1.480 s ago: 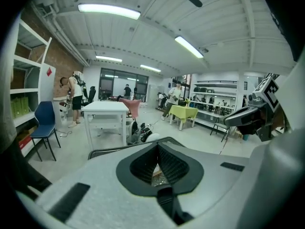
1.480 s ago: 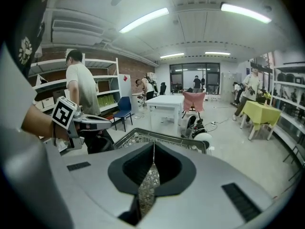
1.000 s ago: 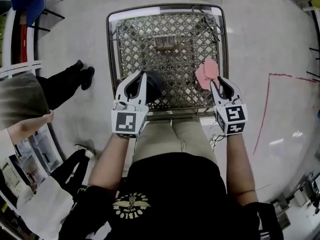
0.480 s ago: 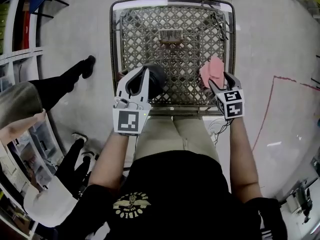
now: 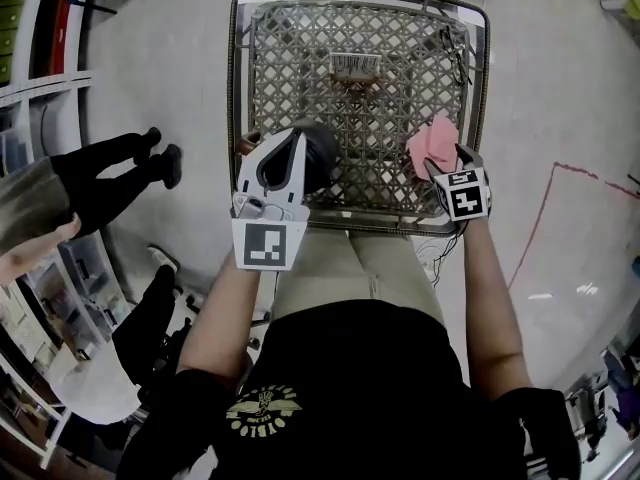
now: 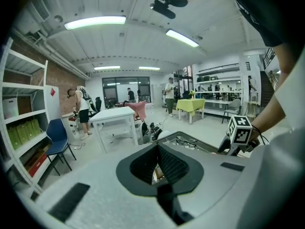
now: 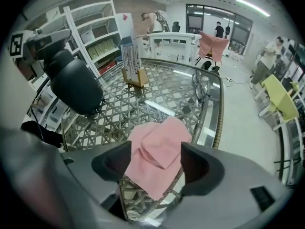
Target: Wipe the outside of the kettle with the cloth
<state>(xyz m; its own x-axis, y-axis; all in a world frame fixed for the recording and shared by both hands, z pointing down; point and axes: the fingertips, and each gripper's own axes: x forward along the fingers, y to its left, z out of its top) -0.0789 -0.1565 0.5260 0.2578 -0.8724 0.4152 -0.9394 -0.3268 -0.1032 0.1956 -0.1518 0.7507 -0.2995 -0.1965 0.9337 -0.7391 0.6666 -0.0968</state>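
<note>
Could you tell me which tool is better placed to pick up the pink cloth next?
Right. The right tool has just been opening its jaws, and they straddle the folded pink cloth on the woven wicker table; the left tool is occupied holding the black kettle.

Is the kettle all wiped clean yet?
Can't tell what's wiped. Done: the left gripper holds the black kettle. Now: the right gripper fingers have just been opening, with the pink cloth lying loose on the table between them. Likely left: grab the cloth, wipe the kettle's outside.
</note>
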